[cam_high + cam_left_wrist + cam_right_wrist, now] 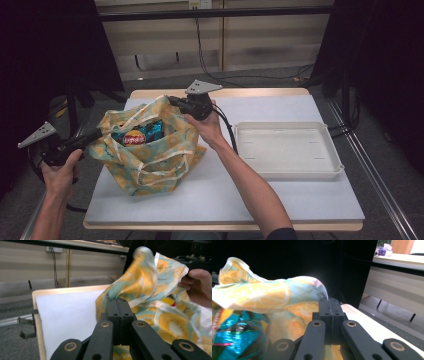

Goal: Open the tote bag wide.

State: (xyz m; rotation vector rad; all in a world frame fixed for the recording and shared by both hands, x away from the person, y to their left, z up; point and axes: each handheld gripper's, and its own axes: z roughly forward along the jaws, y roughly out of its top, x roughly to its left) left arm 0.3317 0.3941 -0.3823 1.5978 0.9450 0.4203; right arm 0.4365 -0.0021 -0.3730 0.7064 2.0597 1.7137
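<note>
A cloth bag (150, 160) printed with orange slices stands open at the left of the white table top. A blue chip packet (137, 135) with a red and yellow logo lies inside it. My left gripper (97, 134) is shut on the bag's left rim; in the left gripper view the cloth (145, 287) rises straight from the closed tips (118, 300). My right gripper (172, 101) is shut on the far right rim. In the right gripper view the fabric edge (262, 295) meets the closed tips (329, 300), and the packet (234, 337) shows below at the left.
An empty white tray (287, 172) sits on the right half of the table (280, 200). Dark stands flank the table on both sides. Cables run across the floor behind it. The person's other hand (200, 285) is at the bag's far edge.
</note>
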